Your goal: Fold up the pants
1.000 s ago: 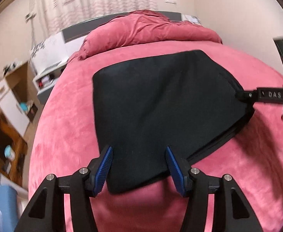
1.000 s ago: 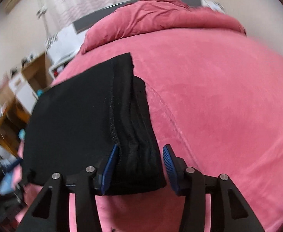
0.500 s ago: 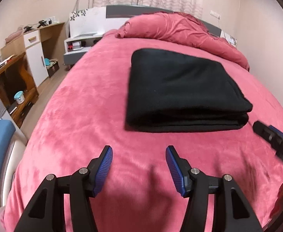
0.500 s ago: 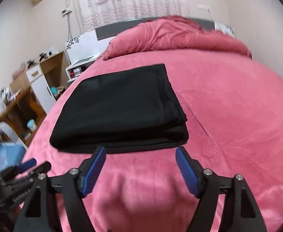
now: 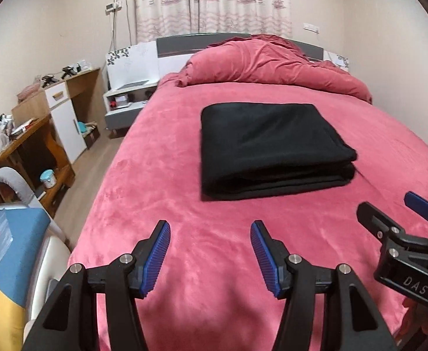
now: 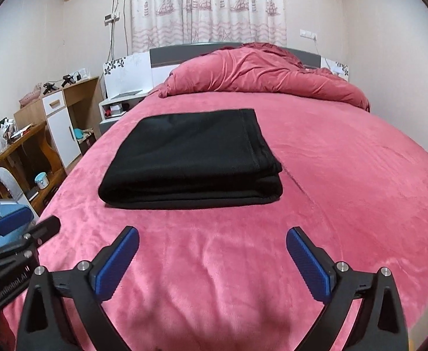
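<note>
Nearest us, both tools hang over bare pink bed cover w/ nothing between the jaws. Our left tool (image 5: 210,251) is released, jaws apart and empty. Our right tool (image 6: 212,259) has just been opening and now stands spread wide, also empty; in the left wrist view it shows at the right edge, low over the bed (image 5: 161,181).

Past the tools lies a strip of bare cover, then the pants (image 6: 193,158): a black folded stack, roughly rectangular, flat on the bed mid-way up, a bit left of centre in the right wrist view. Layered edges face us along the near side; a stitched hem runs along its right edge. Neither tool touches it, both sit well apart from it on the near side.

Far end: a rumpled pink duvet (image 6: 260,70) heaped against the headboard, curtains (image 6: 208,5) behind. A wooden desk (image 5: 38,143) w/ clutter stands by the bed's left side.

Our read: folding looks done, we're at the let-go/back-off step. The stack looks tidy, so the next move prob. calls for little, just keeping both tools clear of the stack. If another fold is wanted, we'd need to approach the near layered edge again, both tools, w/o dragging the top layer.
</note>
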A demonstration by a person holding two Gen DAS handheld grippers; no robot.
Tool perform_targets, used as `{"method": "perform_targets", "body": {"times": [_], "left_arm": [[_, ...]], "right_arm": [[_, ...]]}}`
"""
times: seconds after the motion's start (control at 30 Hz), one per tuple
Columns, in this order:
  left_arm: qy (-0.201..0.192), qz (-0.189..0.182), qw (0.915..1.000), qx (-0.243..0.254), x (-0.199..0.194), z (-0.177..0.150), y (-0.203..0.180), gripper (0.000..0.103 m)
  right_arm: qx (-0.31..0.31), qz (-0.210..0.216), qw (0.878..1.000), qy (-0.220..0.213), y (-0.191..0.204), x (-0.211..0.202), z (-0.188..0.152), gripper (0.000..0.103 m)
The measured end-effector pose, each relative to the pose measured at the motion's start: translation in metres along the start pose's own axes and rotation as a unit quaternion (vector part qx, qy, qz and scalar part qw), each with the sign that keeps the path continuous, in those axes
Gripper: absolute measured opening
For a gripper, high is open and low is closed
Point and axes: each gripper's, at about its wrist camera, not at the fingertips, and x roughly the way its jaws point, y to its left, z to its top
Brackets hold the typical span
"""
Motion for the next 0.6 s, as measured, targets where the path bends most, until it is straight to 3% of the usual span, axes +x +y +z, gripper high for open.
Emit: {"method": "perform_targets", "body": {"times": [0.2, 0.6], "left_arm": [[-0.013, -0.008, 0.9996, -0.024, -0.023, -0.002, 0.005, 0.058], [-0.025, -0.006, 0.9994, -0.022, -0.044, -0.004, -0.004, 0.058]], "right_arm": [[0.001, -0.005, 1.000, -0.013, -0.006, -0.023, 0.002, 0.103], [-0.006, -0.018, 1.000, -0.023, -0.010, -0.042, 0.001, 0.103]]}}
